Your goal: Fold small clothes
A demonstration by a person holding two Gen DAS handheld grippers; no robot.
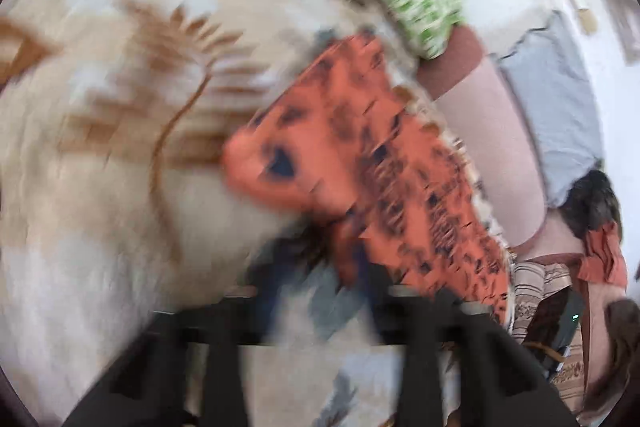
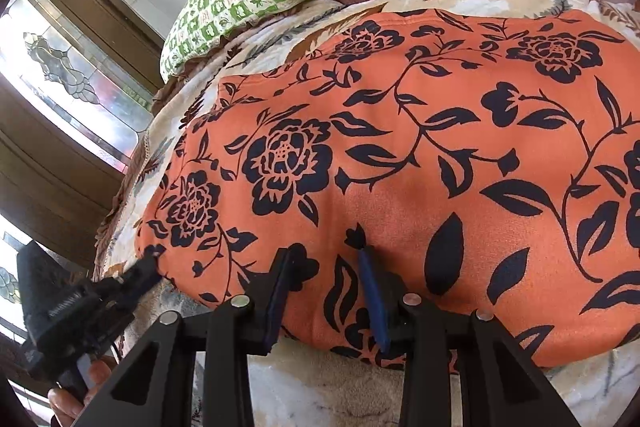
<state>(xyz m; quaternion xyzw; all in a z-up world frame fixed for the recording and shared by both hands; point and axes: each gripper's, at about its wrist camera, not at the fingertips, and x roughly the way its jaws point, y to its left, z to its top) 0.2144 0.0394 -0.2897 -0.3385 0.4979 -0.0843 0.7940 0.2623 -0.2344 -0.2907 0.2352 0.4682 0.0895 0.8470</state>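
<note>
R tool [image 2: 326, 259] jaws straddle orange cloth [image 2: 400, 147] edge, angled down.

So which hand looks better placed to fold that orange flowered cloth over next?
Probably the right. The right gripper has the orange floral garment's near edge between its fingers. The left gripper is only at its corner, and its own view is blurred.

Bright daylight from the window [image 2: 76, 95], left wrist view heavily motion-blurred, right sharp, fisheye-bent edges
</note>
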